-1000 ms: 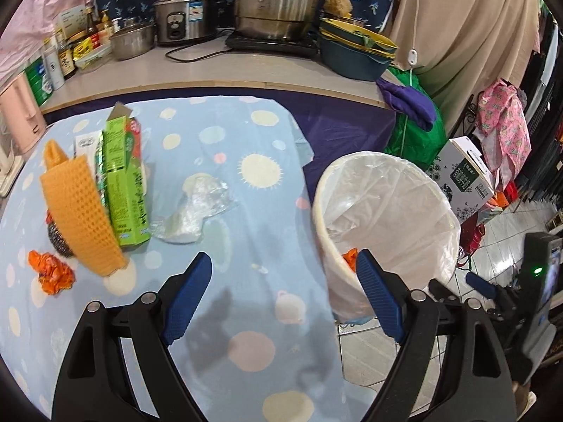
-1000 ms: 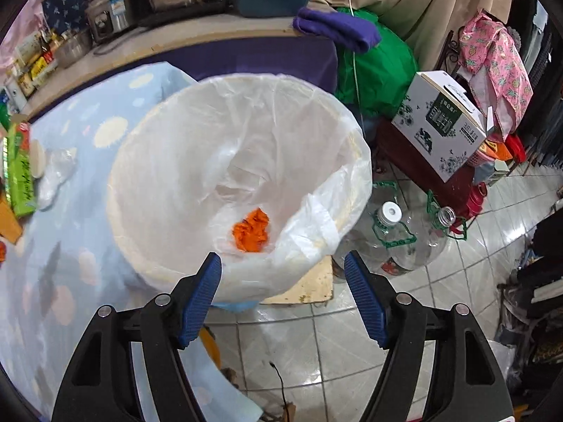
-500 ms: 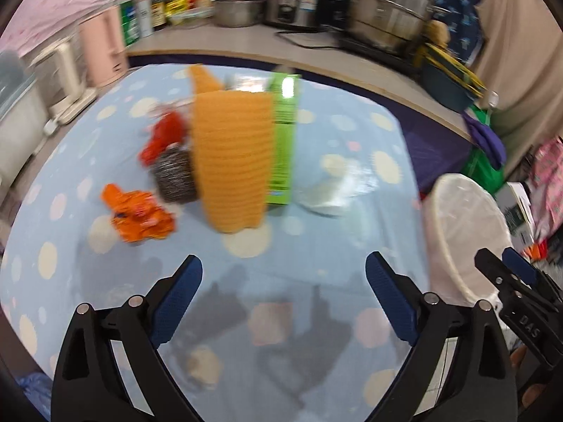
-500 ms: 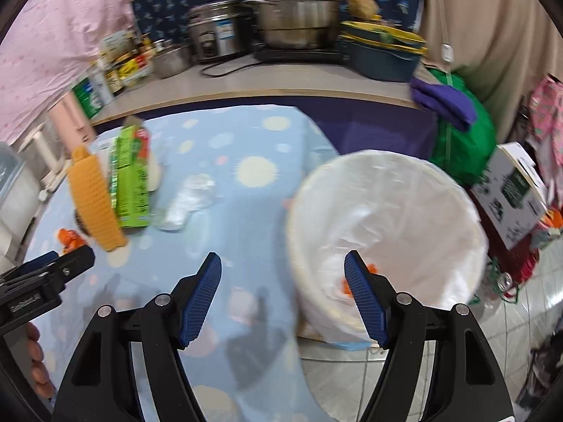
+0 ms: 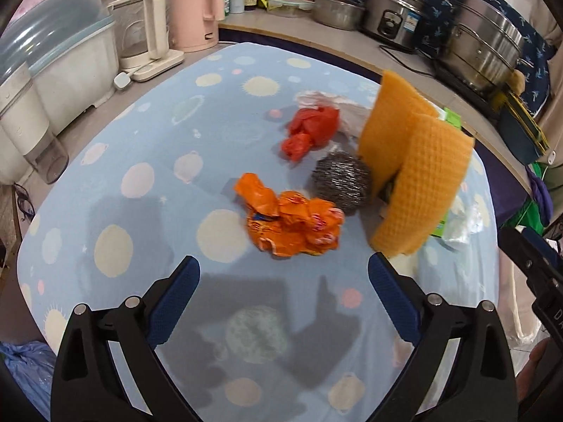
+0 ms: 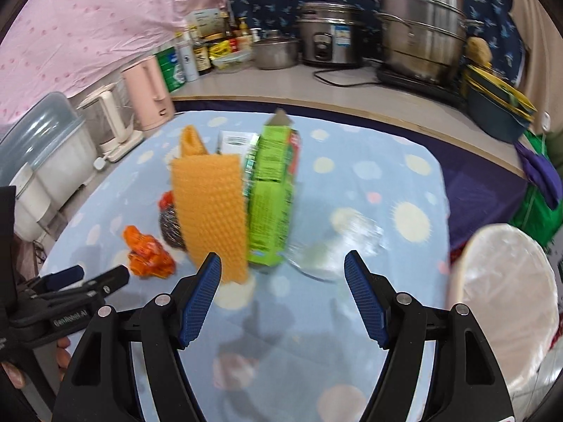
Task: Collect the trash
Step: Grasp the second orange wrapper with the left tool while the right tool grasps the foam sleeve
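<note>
Crumpled orange wrapper (image 5: 292,225), glossy and creased, lies on the dotted blue tablecloth (image 5: 147,147) beside a wiry steel scourer (image 5: 343,181), a waffled orange sponge cloth (image 5: 418,190) and a wadded red bag (image 5: 311,130). The left gripper (image 5: 283,293) hangs above it, jaws opening with nothing between. The right gripper (image 6: 281,295) is spread and empty, near a green carton (image 6: 271,197) and the white-lined bin (image 6: 506,299).

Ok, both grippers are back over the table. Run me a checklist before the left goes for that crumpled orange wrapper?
1. Left gripper empty, jaws opening: ok.
2. Crumpled orange wrapper ahead of the left gripper, nothing lying on it: ok.
3. Round steel wool scourer beside the wrapper; whether they touch: cannot tell.
4. Right gripper open and empty: ok.
5. Right gripper clear of the left one's path, off at the picture's right edge: ok.
6. White-lined trash bin within view at the table's edge: ok.
</note>
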A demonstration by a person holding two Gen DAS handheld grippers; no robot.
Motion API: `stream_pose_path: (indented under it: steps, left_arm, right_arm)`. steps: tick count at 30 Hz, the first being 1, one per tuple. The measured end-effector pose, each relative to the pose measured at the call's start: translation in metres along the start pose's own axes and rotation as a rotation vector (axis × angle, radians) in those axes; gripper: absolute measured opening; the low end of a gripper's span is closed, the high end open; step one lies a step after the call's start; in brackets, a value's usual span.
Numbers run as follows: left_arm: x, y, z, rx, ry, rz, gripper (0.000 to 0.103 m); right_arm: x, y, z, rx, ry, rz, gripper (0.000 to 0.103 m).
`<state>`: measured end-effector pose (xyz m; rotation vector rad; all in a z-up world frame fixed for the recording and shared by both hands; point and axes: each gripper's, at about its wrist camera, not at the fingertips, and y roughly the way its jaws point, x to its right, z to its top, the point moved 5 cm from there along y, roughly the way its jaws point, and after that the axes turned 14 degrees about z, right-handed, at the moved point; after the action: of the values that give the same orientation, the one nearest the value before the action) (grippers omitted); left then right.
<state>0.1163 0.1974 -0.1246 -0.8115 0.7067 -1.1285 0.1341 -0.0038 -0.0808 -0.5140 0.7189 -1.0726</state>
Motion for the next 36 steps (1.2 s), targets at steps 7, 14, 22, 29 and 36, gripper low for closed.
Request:
stream_pose_path:
  steps: [7, 14, 22, 29, 36]
  left_arm:
    - [-0.006, 0.022, 0.010, -0.017, -0.005, -0.017, 0.092]
    - [0.004, 0.048, 0.014, -0.052, 0.005, -0.060, 0.092]
    - [0.023, 0.060, 0.015, -0.046, 0.051, -0.101, 0.075]
    - [0.032, 0.051, 0.012, -0.029, 0.078, -0.121, 0.048]
    - [0.041, 0.032, 0.004, -0.031, 0.097, -0.153, 0.019]
  right_arm:
    - [-0.021, 0.041, 0.017, -0.003, -0.033, 0.013, 0.070]
    - [-0.015, 0.069, 0.016, -0.038, 0.016, 0.039, 0.056]
    - [-0.013, 0.061, 0.010, -0.052, 0.037, 0.096, 0.012]
    - [-0.014, 0.029, 0.006, -0.014, 0.046, 0.115, 0.010]
    - [-0.003, -0.011, 0.000, 0.032, 0.065, 0.090, 0.010]
